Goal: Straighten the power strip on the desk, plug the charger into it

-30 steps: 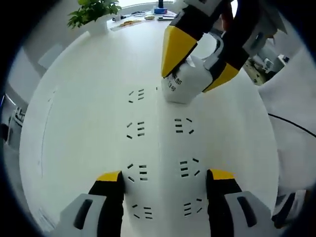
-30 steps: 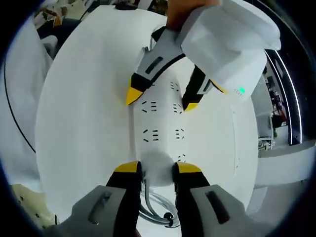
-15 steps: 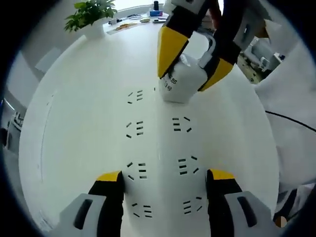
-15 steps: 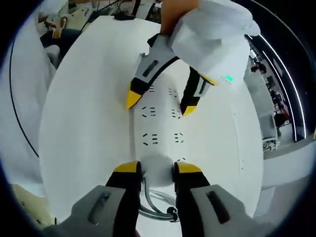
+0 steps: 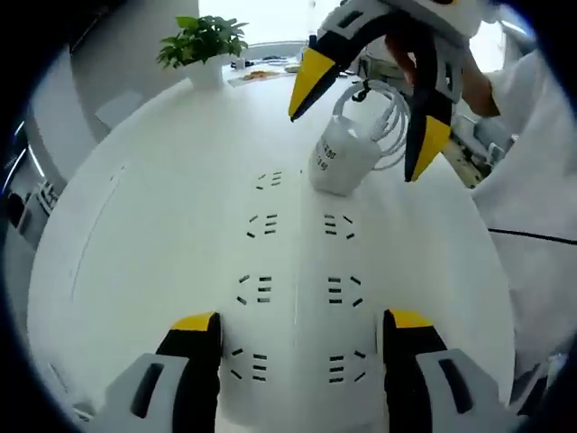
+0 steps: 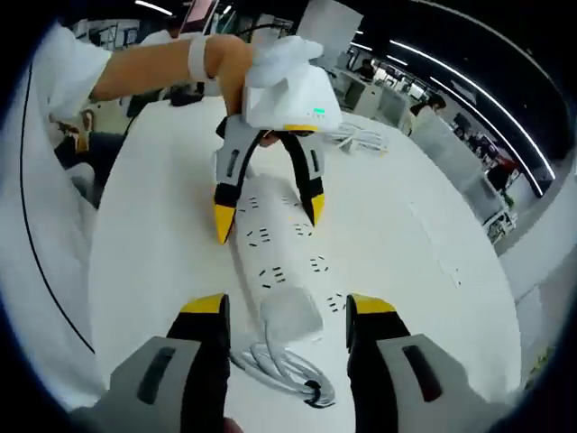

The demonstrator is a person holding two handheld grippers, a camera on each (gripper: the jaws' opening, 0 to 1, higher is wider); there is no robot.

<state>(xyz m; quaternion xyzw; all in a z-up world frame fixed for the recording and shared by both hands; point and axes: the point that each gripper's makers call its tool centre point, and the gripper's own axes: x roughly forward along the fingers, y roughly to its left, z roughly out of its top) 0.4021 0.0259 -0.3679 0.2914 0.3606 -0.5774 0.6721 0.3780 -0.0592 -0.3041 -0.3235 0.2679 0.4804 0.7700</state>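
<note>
Left gripper view: left claw [image 5: 293,329] released, its yellow-tipped jaws spread either side of the white power strip [image 5: 293,271] on the counter [image 5: 162,180].
Charger: white rounded block [image 5: 341,161] with grey print, standing on the strip's far end, coiled white cable [image 5: 383,117] above it.
Right claw, seen from the left: [image 5: 365,117] released, jaws apart around the charger, not touching it.
Far: potted green plant [image 5: 206,41].
Right gripper view: right claw [image 6: 287,311] released; charger [image 6: 290,316] between its jaws, cable [image 6: 284,370] nearest; left claw [image 6: 266,207] over the strip [image 6: 270,244] beyond, held by a hand [image 6: 239,63].
</note>
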